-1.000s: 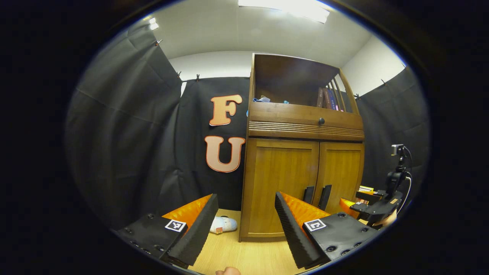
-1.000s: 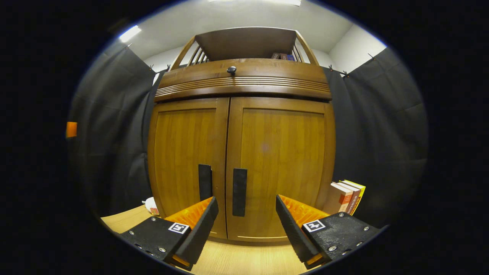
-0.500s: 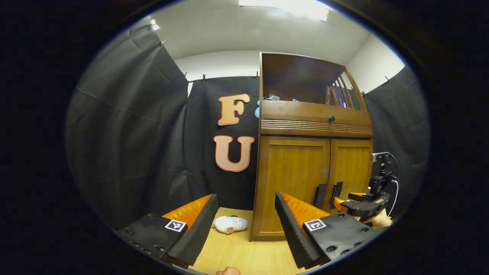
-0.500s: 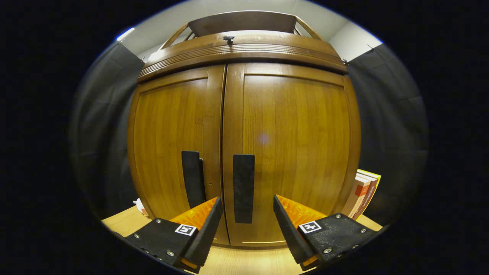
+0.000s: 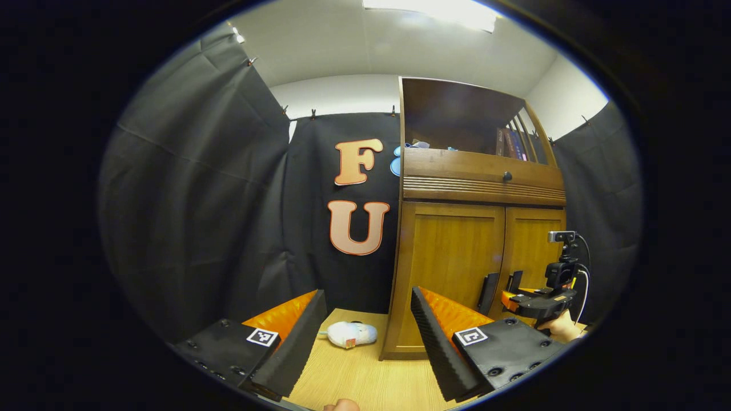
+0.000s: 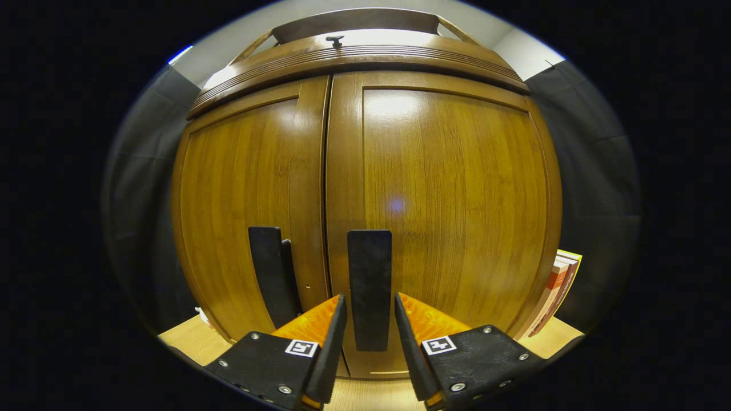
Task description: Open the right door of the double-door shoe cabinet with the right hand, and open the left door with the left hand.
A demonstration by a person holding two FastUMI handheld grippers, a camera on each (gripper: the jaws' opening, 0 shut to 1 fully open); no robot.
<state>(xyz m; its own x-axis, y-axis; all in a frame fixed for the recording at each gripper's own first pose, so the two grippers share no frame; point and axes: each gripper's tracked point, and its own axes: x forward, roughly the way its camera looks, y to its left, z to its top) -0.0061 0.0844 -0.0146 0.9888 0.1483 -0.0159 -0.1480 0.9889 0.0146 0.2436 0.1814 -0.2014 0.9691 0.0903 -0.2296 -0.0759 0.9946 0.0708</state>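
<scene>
in the right gripper view the right hand-held gripper [image 6: 368, 328] sits at the bottom centre of the frame, its fingers a little apart on either side of the lower end of the right door's handle [image 6: 369, 285], close beside it, though whether they touch it i cannot tell. the right door [image 6: 445, 200] and left door [image 6: 245, 200] of the shoe cabinet [image 5: 457, 182] are both closed. in the left gripper view the left hand-held gripper [image 5: 365, 337] is spread wide at the bottom of the frame, well apart from the cabinet at right of centre, with a white slipper [image 5: 349, 334] on the floor [image 5: 365, 377] between its fingers.

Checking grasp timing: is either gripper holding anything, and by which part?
Nothing is clamped yet. The right gripper straddles the right door's handle; the left gripper is open.
</scene>
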